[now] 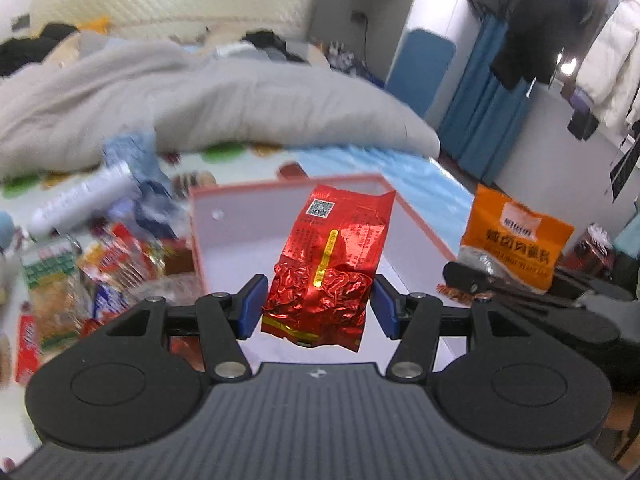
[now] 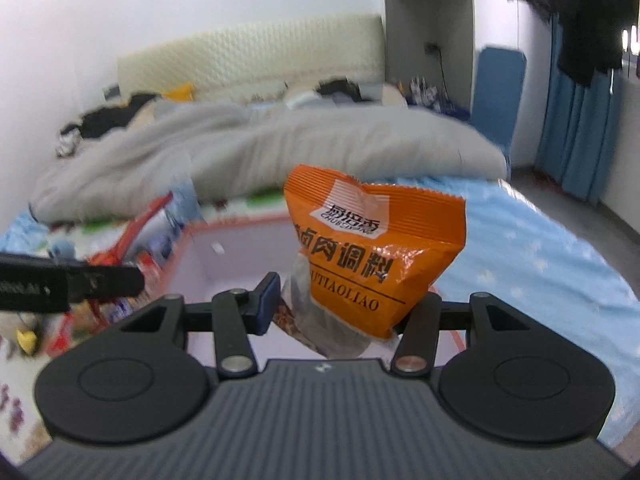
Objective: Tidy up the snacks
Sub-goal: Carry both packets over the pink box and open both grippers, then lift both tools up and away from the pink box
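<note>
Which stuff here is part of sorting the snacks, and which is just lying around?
Part of the job:
- red foil packet, in the left hand-held gripper
- orange bag, in the right hand-held gripper
- white box
- snack pile

Lying about:
- grey duvet
- hanging clothes

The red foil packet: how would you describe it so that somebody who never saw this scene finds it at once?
Start at the bed with the grey duvet; on it lies an open white box with a red rim. Above that box, the left tool clamps the red foil packet by its crinkled lower end. It alone is shiny red with a QR code and a yellow stripe; the neighbouring held bag is orange.
</note>
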